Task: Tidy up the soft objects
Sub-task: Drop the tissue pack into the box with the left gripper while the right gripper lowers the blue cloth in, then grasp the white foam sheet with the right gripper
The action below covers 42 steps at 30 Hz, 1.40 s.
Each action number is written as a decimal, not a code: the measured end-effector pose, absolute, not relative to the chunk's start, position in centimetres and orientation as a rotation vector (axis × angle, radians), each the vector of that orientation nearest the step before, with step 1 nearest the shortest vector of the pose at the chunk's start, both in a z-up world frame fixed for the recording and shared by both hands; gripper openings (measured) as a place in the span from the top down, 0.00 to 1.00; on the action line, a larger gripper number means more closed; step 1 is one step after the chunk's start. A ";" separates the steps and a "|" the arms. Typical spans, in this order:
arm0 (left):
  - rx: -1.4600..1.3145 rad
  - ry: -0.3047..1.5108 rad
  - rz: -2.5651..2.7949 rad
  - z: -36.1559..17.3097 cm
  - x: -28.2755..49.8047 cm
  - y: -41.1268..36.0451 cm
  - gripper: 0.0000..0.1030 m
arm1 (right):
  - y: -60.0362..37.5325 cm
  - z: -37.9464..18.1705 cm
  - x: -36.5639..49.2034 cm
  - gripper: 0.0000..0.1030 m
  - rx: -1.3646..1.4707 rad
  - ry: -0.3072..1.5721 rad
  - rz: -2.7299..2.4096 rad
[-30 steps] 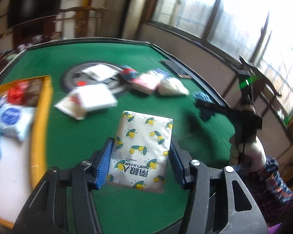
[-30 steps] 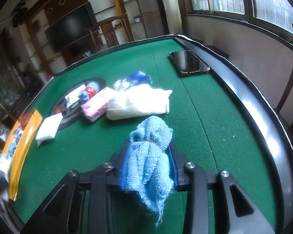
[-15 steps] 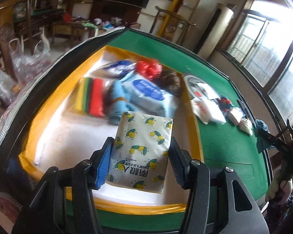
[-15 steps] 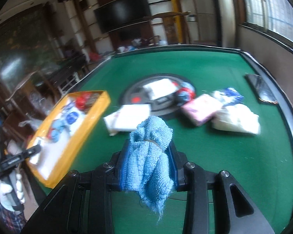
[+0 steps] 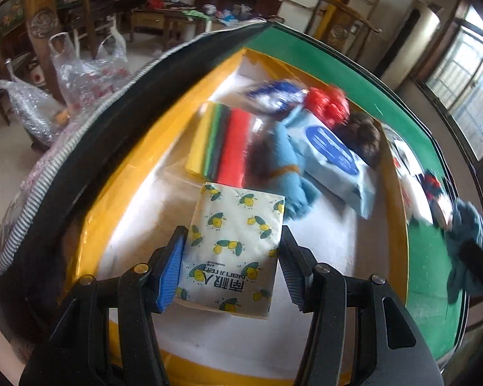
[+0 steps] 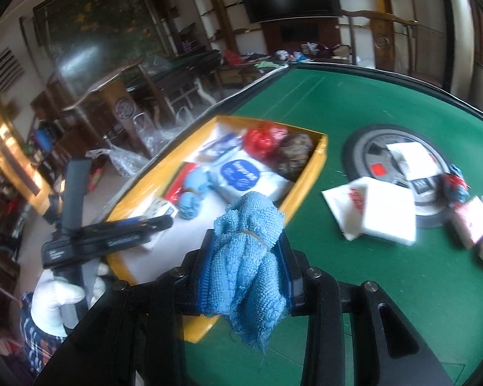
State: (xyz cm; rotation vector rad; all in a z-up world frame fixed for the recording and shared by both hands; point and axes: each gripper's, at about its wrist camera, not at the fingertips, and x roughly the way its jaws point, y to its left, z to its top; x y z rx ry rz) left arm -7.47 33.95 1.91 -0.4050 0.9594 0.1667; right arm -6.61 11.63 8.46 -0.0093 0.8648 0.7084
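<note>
My left gripper (image 5: 232, 241) is shut on a lemon-print tissue pack (image 5: 232, 244) and holds it over the white floor of the yellow box (image 5: 128, 173). The box holds a coloured cloth stack (image 5: 222, 148), a blue wipes pack (image 5: 331, 151), a blue cloth, a red ball and a brown item. My right gripper (image 6: 246, 247) is shut on a blue towel (image 6: 248, 257) above the green table, by the box's near right wall (image 6: 306, 177). The left gripper also shows in the right wrist view (image 6: 138, 225), reaching into the box.
On the green table (image 6: 386, 283) right of the box lie a white tissue pack (image 6: 376, 212), another white pack on a round black centre plate (image 6: 370, 151), a pink pack (image 6: 470, 222) and small red-blue items. The table's edge and room furniture lie beyond the box.
The left gripper has swung from the table middle to over the box and closer to its floor. The right gripper has swung left toward the box, still holding the towel.
</note>
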 end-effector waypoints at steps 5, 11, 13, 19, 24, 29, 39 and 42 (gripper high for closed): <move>-0.459 0.946 0.181 2.0 -6.8 35.1 0.46 | 15.0 7.6 -5.9 0.70 -0.042 0.905 0.746; -0.552 0.855 0.146 3.6 -9.5 36.1 0.44 | 18.7 5.6 -5.8 0.70 -0.073 0.983 0.797; -0.567 0.811 0.161 4.5 -10.8 36.7 0.39 | 20.0 4.9 -5.8 0.70 -0.090 1.008 0.807; -0.585 0.757 0.172 5.5 -12.8 37.7 0.38 | 22.7 3.5 -5.2 0.66 -0.132 1.022 0.785; -0.594 0.749 0.173 5.5 -13.3 38.0 0.38 | 22.3 3.8 -4.2 0.47 -0.050 1.039 0.800; -0.603 0.752 0.157 5.4 -13.3 37.6 0.38 | 19.8 5.4 -4.2 0.46 -0.003 0.992 0.780; -0.541 0.720 0.055 6.8 -13.1 34.3 0.38 | 5.7 6.1 0.2 0.38 0.132 0.924 0.486; -0.497 0.718 -0.003 7.1 -12.7 32.0 0.37 | 2.7 5.7 3.1 0.38 0.152 0.927 0.378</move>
